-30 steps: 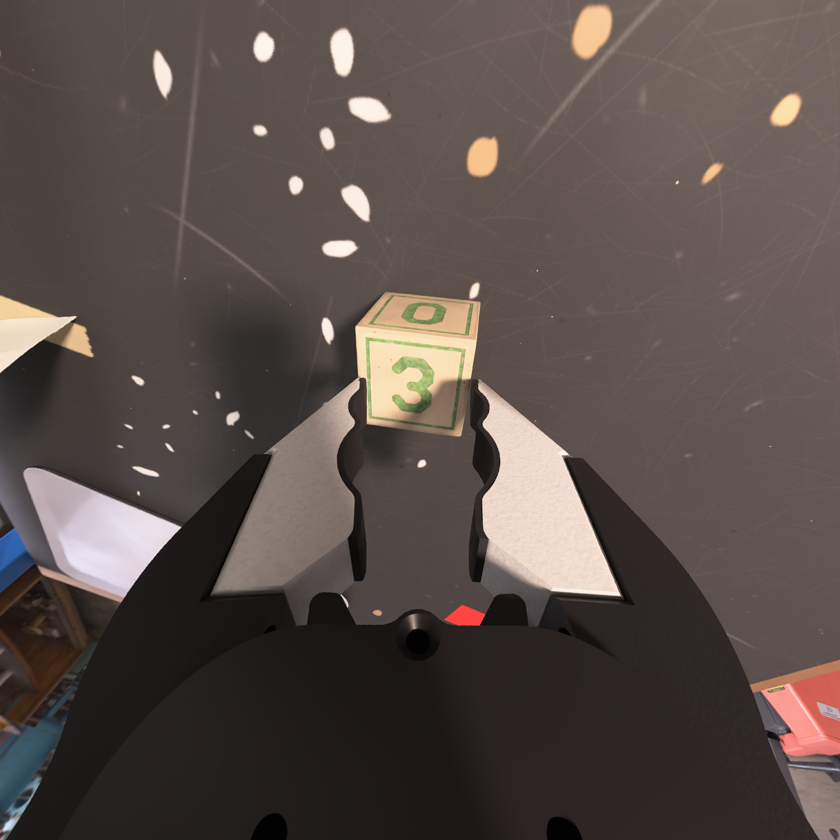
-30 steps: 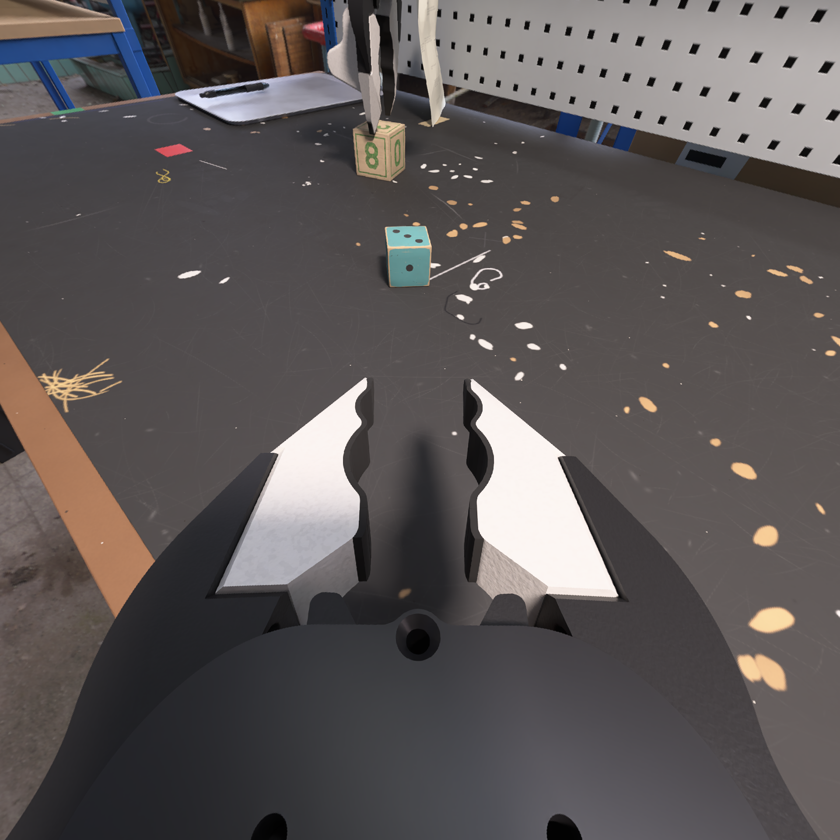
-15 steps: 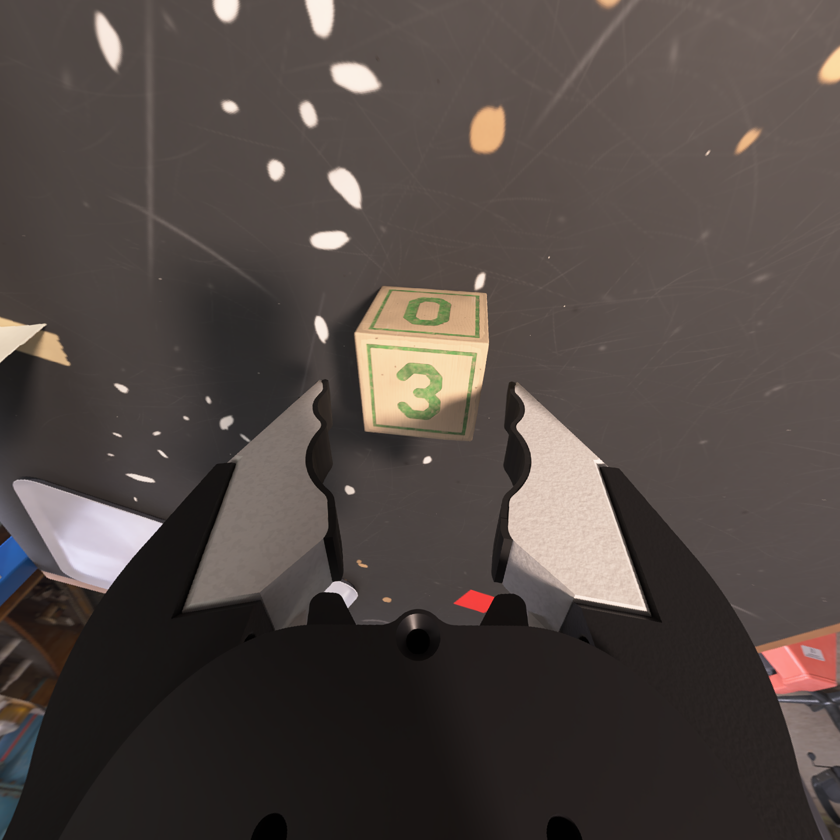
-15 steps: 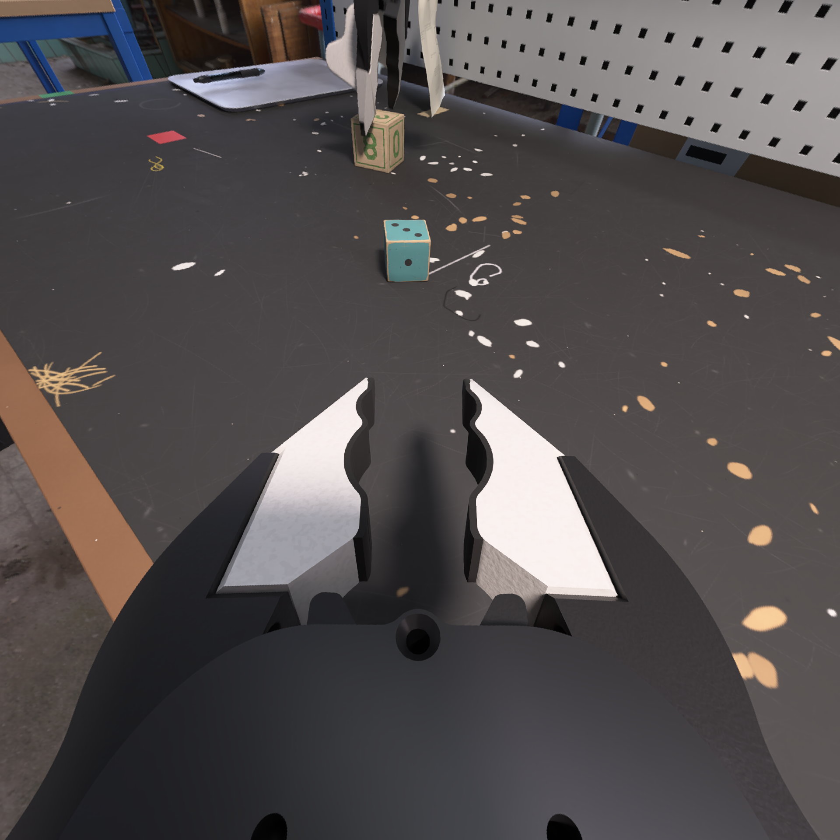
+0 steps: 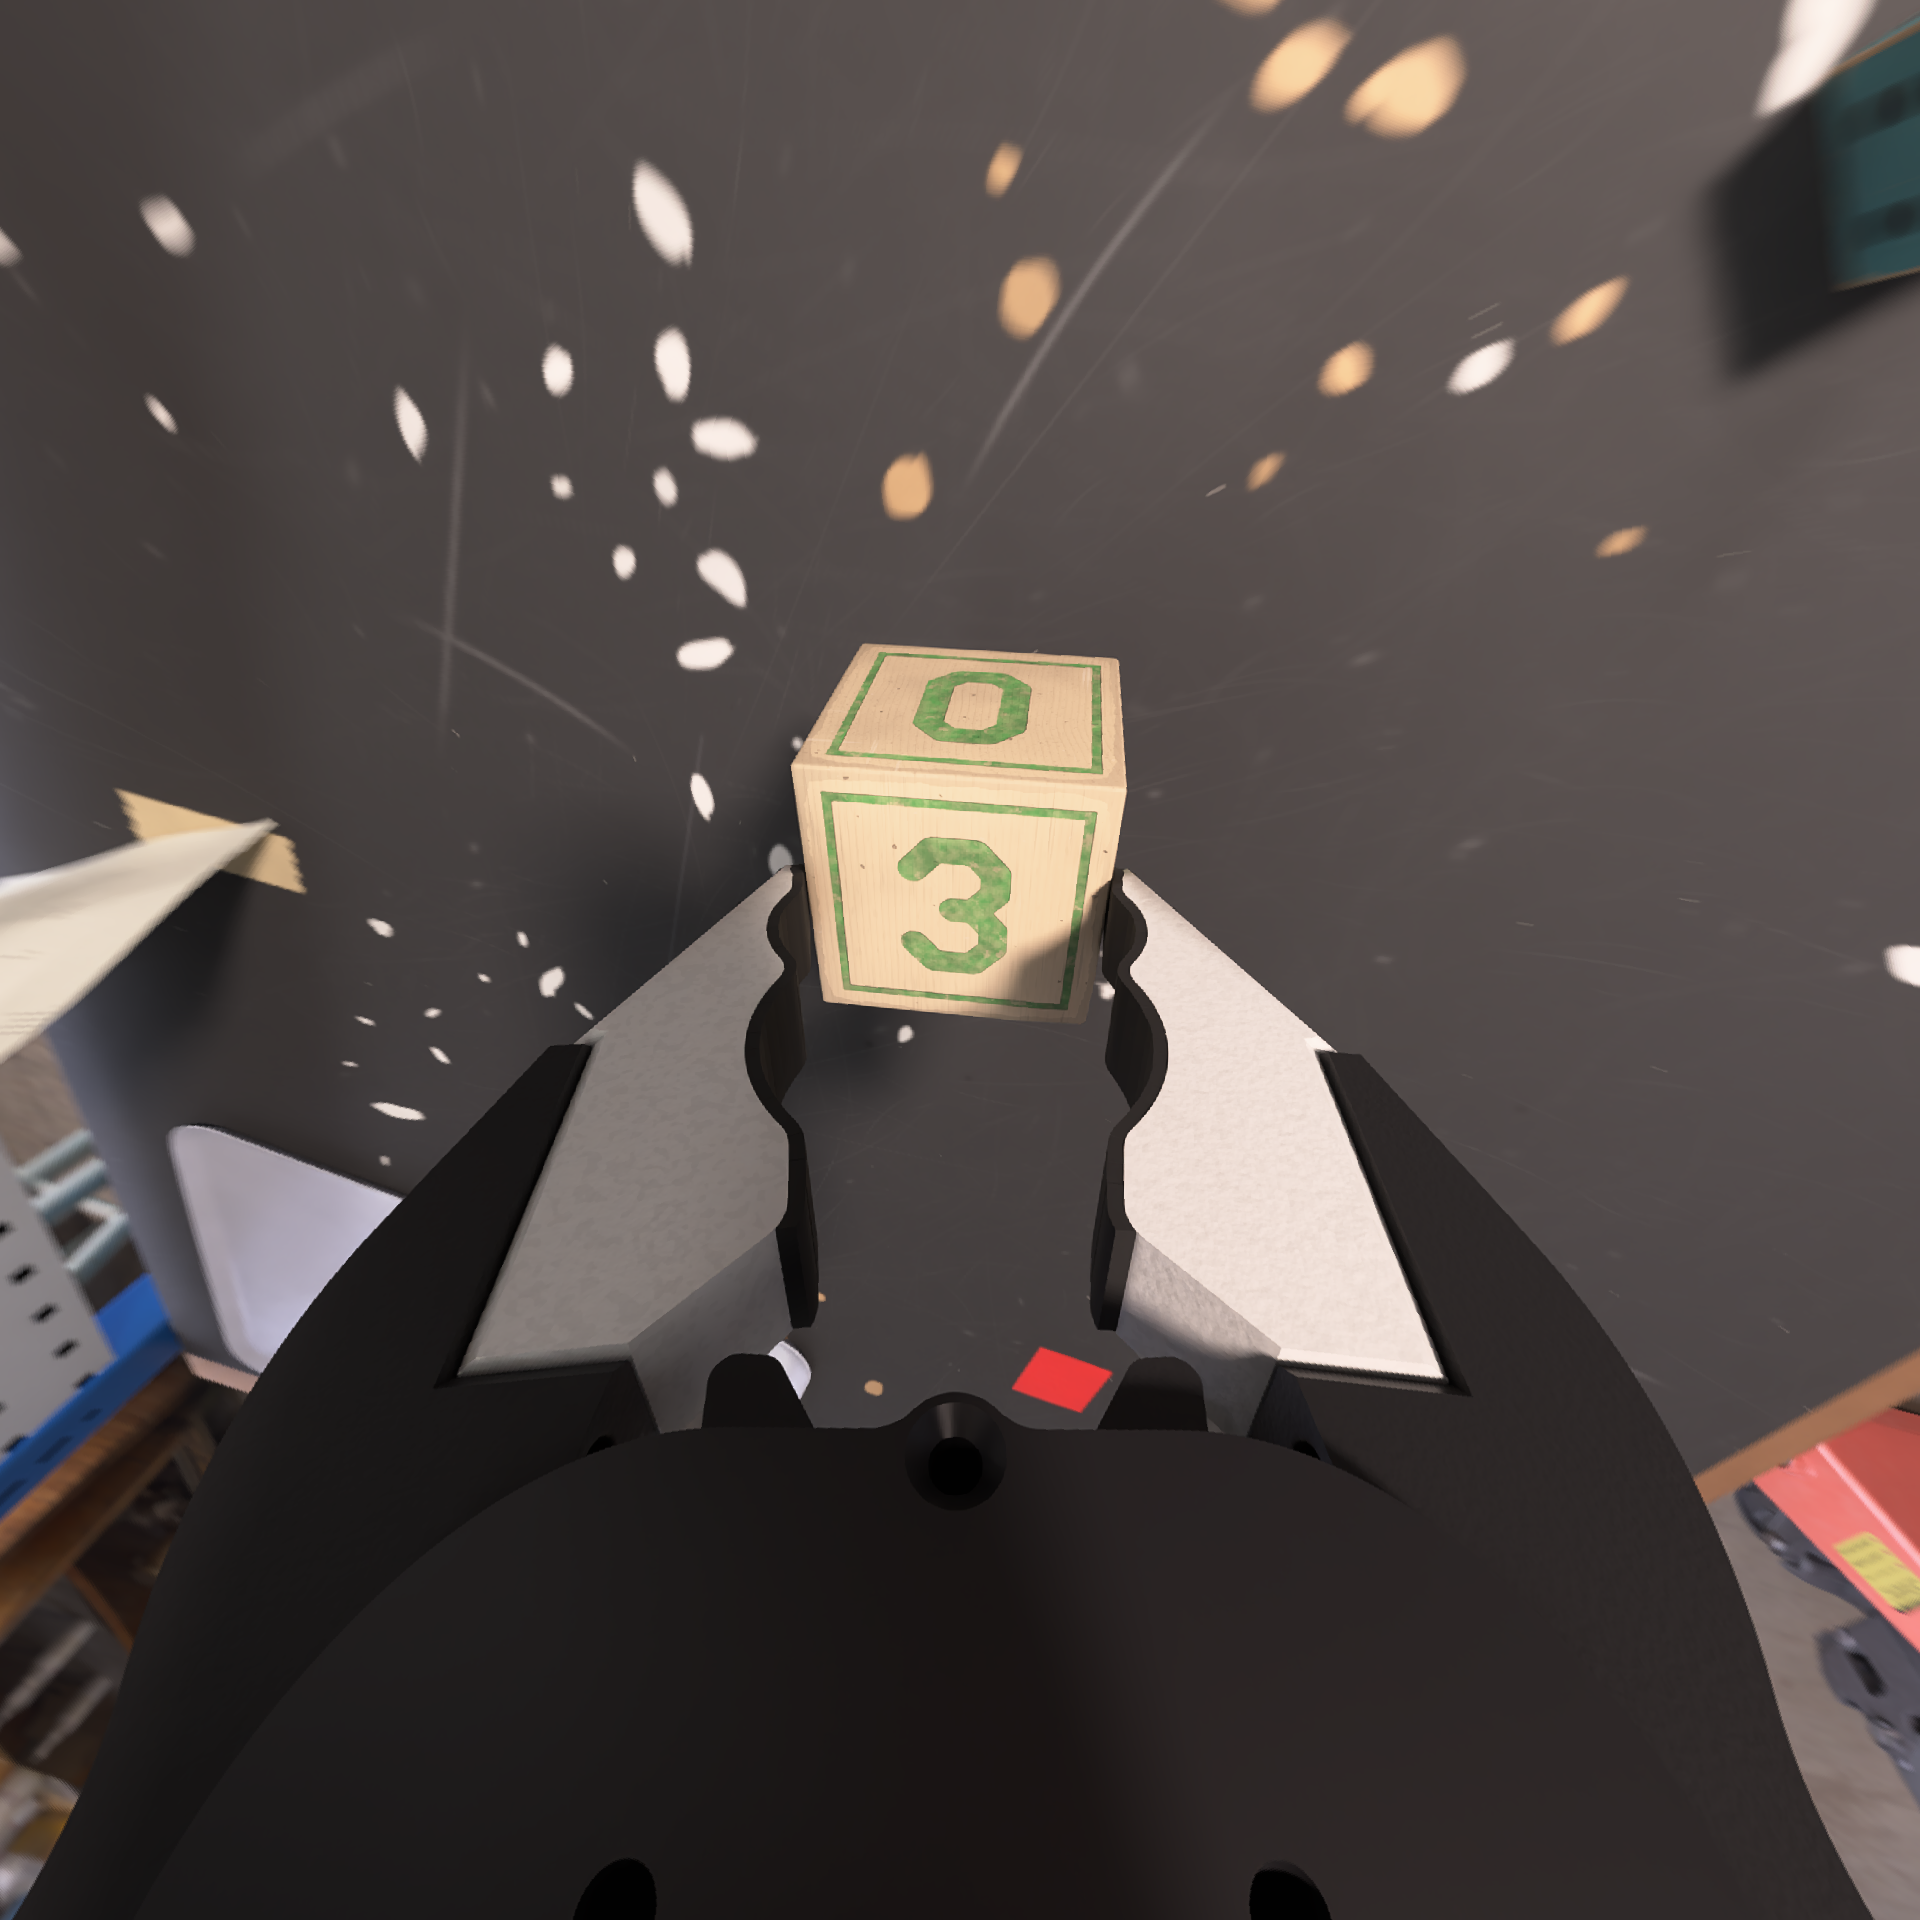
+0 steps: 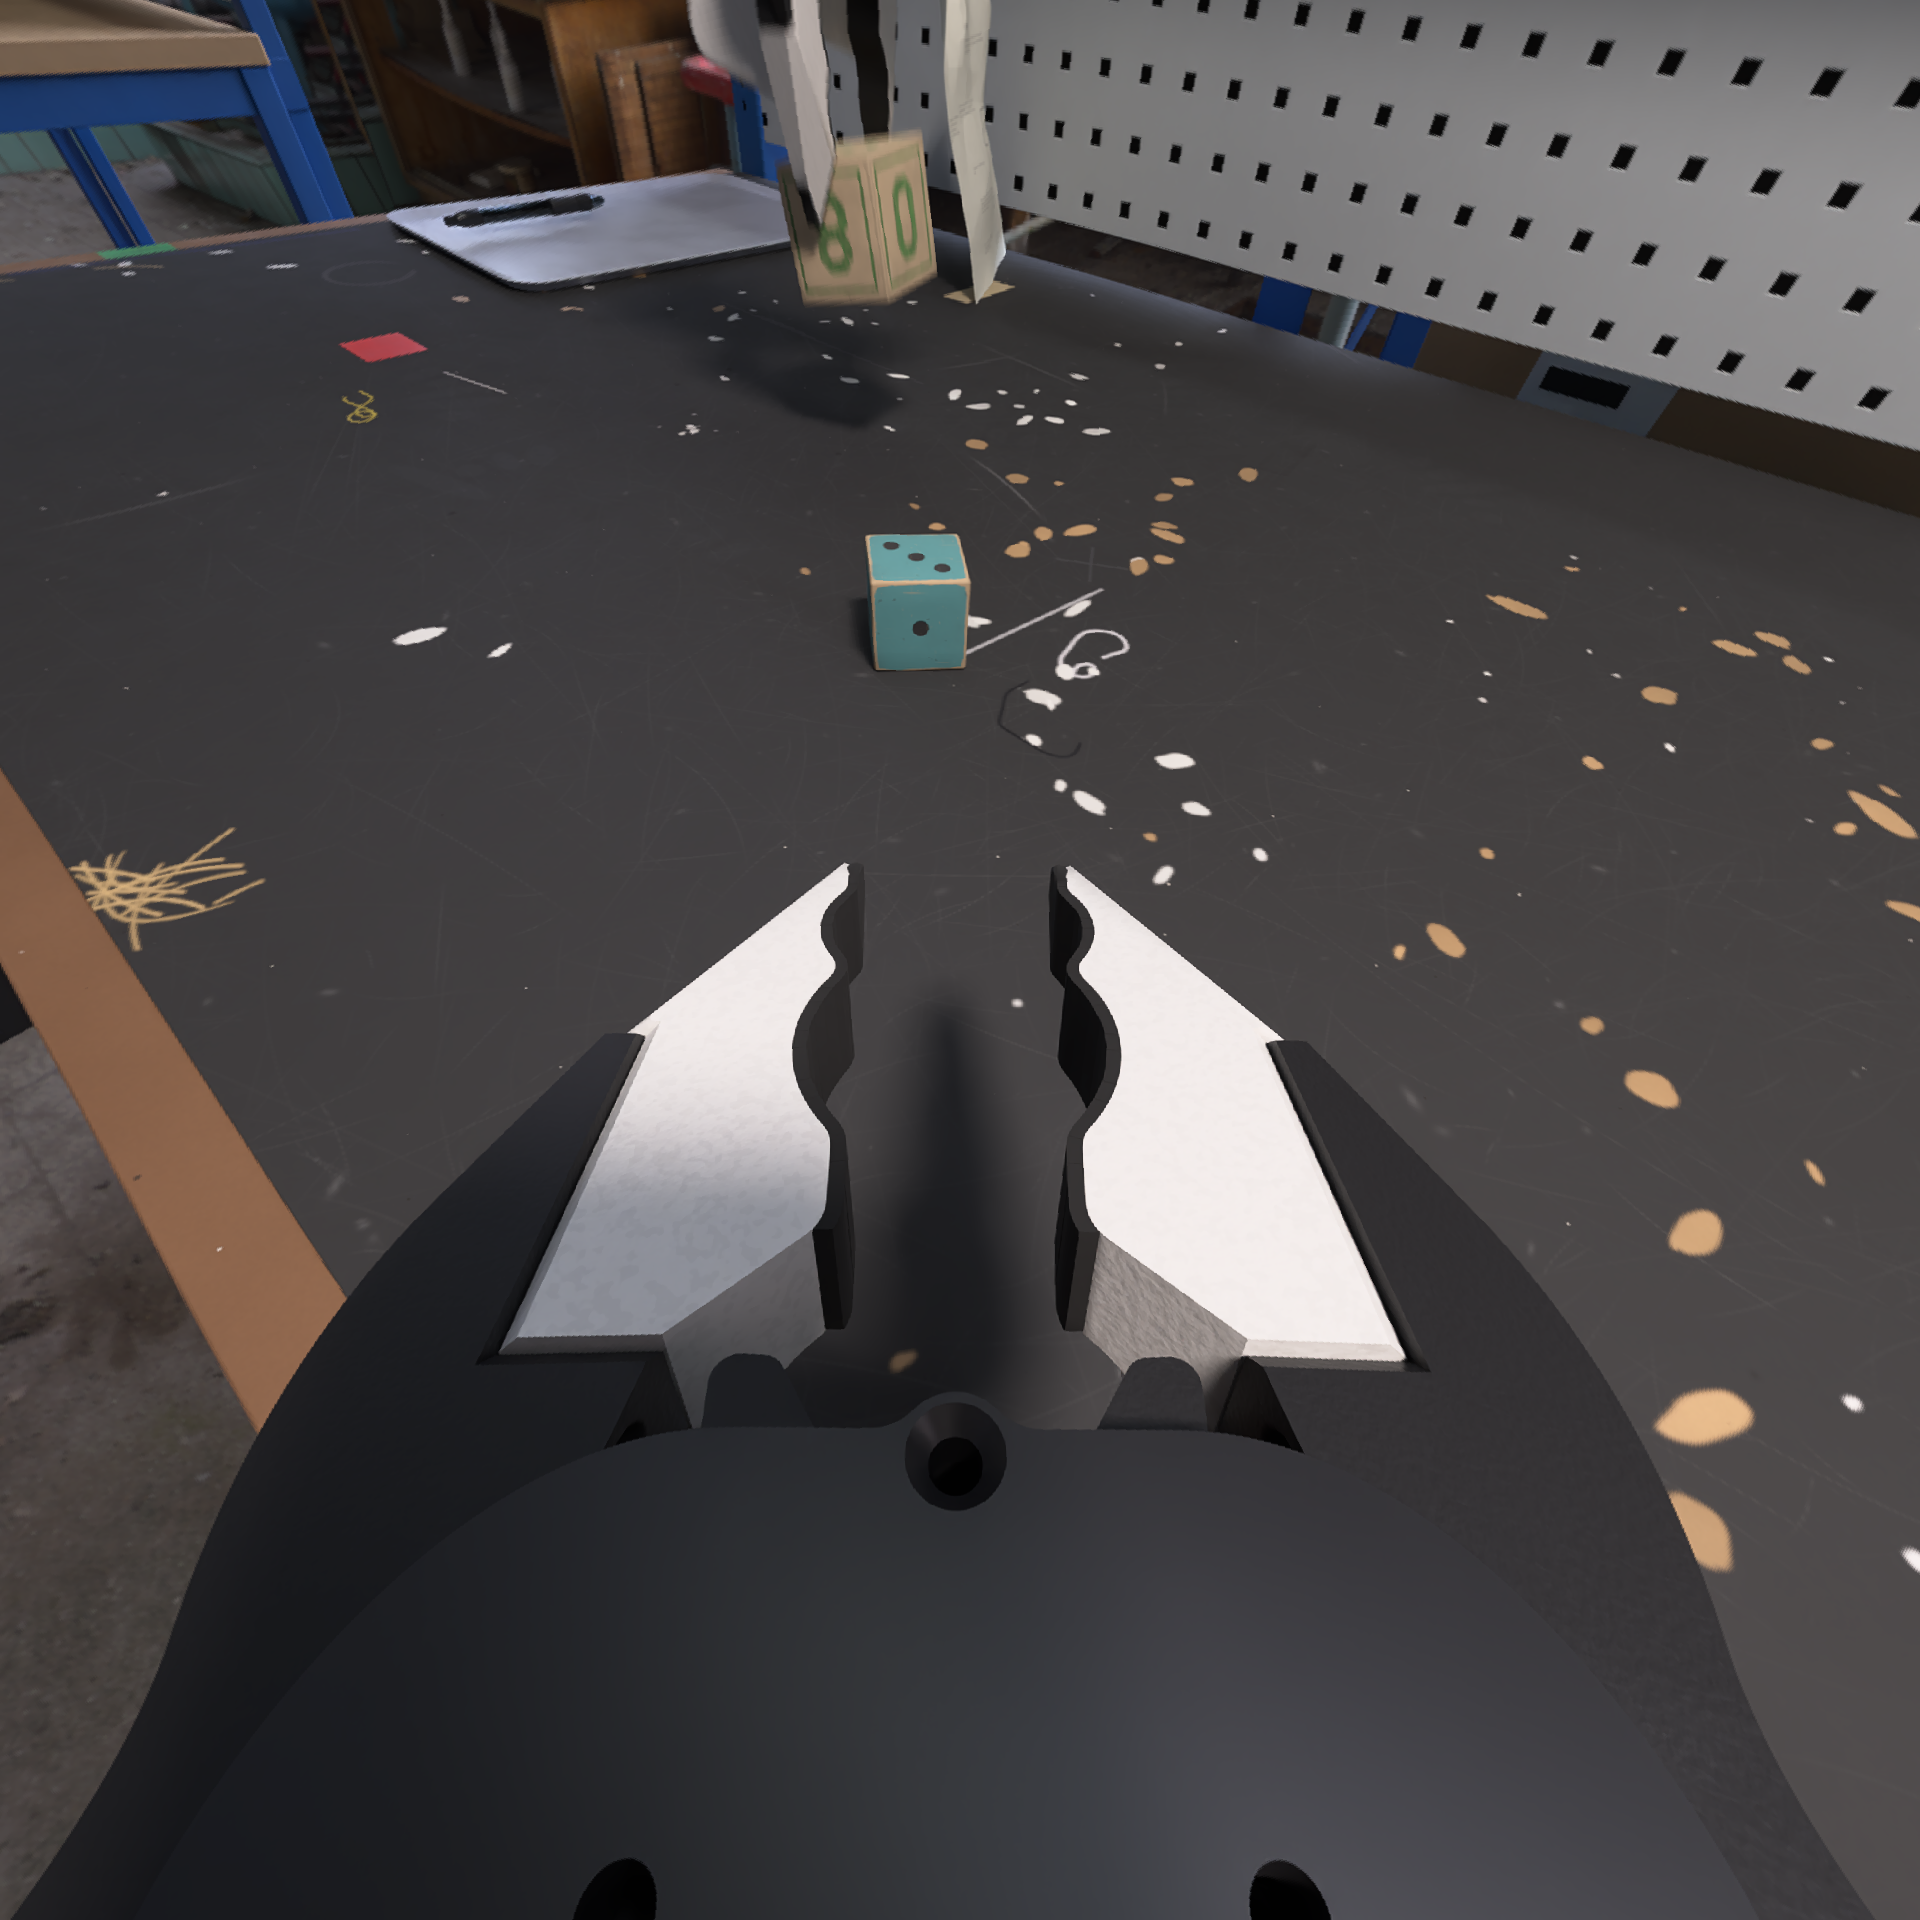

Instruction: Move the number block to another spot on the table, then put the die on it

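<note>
The wooden number block with green digits sits between my left gripper's fingertips, which are shut on its two sides. In the right wrist view the block hangs blurred above the dark table, at the far end, with its shadow on the surface below. The left gripper's pale fingers flank it there. The teal die rests on the table at mid distance, straight ahead of my right gripper. The right gripper is open and empty, well short of the die.
A grey flat tray lies at the far left corner, with a red square mark near it. A white pegboard runs along the far right. The table's brown edge is at my left, with straw scraps beside it.
My left gripper's fingers opened wide around the number block, then closed on it and lifted it off the table. The right gripper has barely moved.
</note>
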